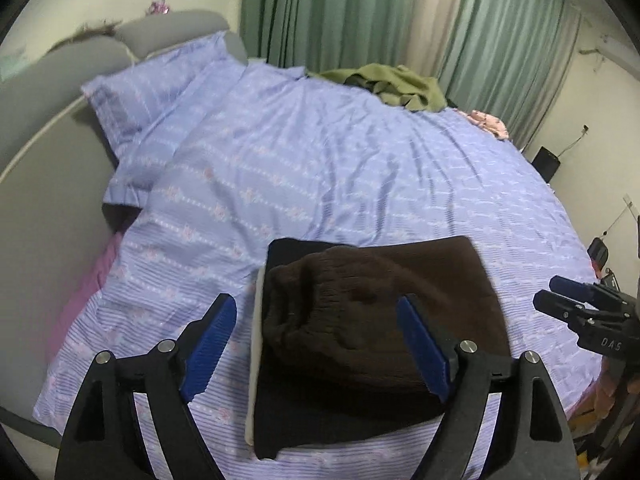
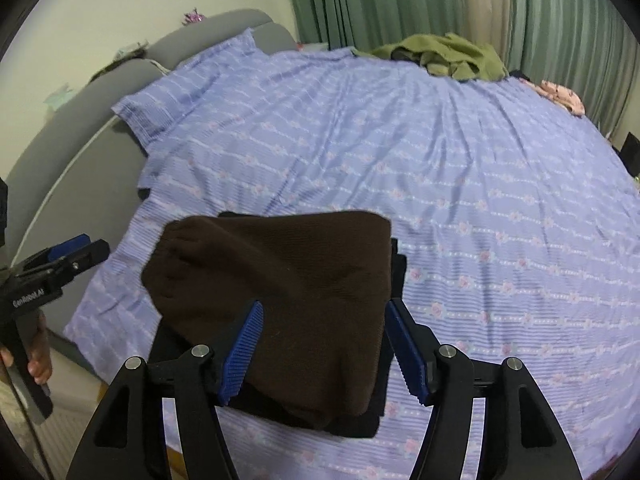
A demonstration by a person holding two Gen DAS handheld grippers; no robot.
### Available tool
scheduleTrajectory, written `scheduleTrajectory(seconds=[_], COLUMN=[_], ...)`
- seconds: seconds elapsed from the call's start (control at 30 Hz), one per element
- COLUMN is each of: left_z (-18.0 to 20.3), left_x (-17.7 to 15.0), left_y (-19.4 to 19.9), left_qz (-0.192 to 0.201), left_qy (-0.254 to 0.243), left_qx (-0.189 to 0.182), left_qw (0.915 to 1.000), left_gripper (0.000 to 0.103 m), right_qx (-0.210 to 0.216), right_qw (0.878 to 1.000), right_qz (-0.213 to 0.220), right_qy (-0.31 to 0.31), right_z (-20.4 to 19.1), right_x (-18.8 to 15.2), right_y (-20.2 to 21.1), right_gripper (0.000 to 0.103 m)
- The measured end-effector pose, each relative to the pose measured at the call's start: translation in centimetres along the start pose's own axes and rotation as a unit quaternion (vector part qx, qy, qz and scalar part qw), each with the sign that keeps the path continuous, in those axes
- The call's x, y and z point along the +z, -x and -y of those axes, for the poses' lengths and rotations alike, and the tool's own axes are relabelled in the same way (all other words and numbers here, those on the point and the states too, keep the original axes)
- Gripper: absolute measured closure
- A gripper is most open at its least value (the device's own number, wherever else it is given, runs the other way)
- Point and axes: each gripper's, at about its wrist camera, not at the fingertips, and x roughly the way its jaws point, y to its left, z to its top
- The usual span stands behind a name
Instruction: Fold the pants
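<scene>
Low in both frames, the left gripper and right gripper gape wide, holding nothing. Between them the folded brown pants lie mid-frame on a dark stack, long axis running toward the upper frame. Farther up, an olive garment sits on the bed.

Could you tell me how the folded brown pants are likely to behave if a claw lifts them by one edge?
The brown pants look like soft ribbed knit, so they would probably droop and unfold rather than hold shape. Their bulging layers suggest moderate weight, not heavy. They lie on a black folded garment, and the knit may drag it along when pushed.
</scene>
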Motion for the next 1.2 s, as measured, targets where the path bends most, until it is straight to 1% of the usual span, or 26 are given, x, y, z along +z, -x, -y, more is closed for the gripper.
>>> scheduleTrajectory(seconds=[0.07, 0.1, 0.13, 0.17, 0.27, 0.33, 0.43, 0.5, 0.53, 0.63, 0.8, 0.83, 0.9, 1.0, 1.1, 1.2], left_z=[1.5, 2.4, 3.1, 3.9, 6.8, 8.9, 12.1, 14.9, 15.8, 20.3, 26.4, 27.2, 29.9, 33.2, 36.2, 38.2], left_x=[-0.1, -0.2, -0.3, -0.5, -1.2, -1.7, -2.5, -3.2, -3.5, -4.8, -7.2, -7.5, -8.6, -10.2, -11.9, -13.2], left_y=[1.5, 2.3, 2.9, 3.5, 5.2, 6.3, 8.0, 9.6, 10.2, 12.4, 15.0, 15.2, 16.1, 17.3, 18.5, 19.4], left_qz=[0.014, 0.022, 0.027, 0.031, 0.041, 0.045, 0.051, 0.062, 0.067, 0.080, 0.086, 0.087, 0.088, 0.089, 0.094, 0.093], left_qy=[-0.006, -0.010, -0.013, -0.016, -0.035, -0.049, -0.068, -0.084, -0.087, -0.105, -0.087, -0.083, -0.072, -0.069, -0.068, -0.062], left_qx=[0.005, 0.008, 0.010, 0.011, 0.020, 0.026, 0.020, 0.016, 0.016, 0.007, -0.005, -0.006, -0.004, -0.004, 0.003, 0.004], left_qw=[0.9999, 0.9997, 0.9995, 0.9993, 0.9983, 0.9975, 0.9961, 0.9944, 0.9939, 0.9912, 0.9925, 0.9928, 0.9935, 0.9937, 0.9933, 0.9938], left_gripper=[0.011, 0.009, 0.007, 0.005, 0.003, 0.003, 0.002, 0.000, 0.000, 0.000, 0.000, 0.000, 0.000, 0.000, 0.000, 0.000], right_qx=[-0.001, -0.003, -0.006, -0.010, -0.023, -0.028, -0.044, -0.052, -0.055, -0.069, -0.071, -0.072, -0.074, -0.079, -0.084, -0.078], right_qw=[1.000, 1.000, 0.999, 0.999, 0.997, 0.996, 0.994, 0.993, 0.992, 0.989, 0.988, 0.988, 0.987, 0.986, 0.984, 0.985], right_qz=[0.016, 0.023, 0.034, 0.046, 0.069, 0.080, 0.097, 0.105, 0.110, 0.124, 0.134, 0.135, 0.140, 0.145, 0.155, 0.156], right_qy=[-0.001, -0.003, -0.005, -0.006, -0.012, -0.017, -0.027, -0.032, -0.034, -0.037, -0.034, -0.033, -0.028, -0.020, -0.017, -0.015], right_z=[0.5, 0.7, 1.1, 1.5, 2.7, 3.6, 5.6, 6.7, 7.4, 9.5, 13.5, 14.2, 15.4, 17.6, 19.5, 21.4], right_x=[-0.1, -0.2, -0.3, -0.5, -1.3, -2.2, -4.1, -5.4, -6.1, -8.1, -11.3, -11.9, -13.0, -14.9, -16.8, -18.5], right_y=[2.2, 3.0, 4.1, 5.4, 8.6, 10.5, 13.8, 15.5, 16.5, 19.4, 24.2, 25.0, 26.6, 29.0, 31.1, 33.0], right_gripper=[0.030, 0.025, 0.022, 0.021, 0.020, 0.017, 0.014, 0.012, 0.012, 0.011, 0.011, 0.011, 0.011, 0.009, 0.009, 0.009])
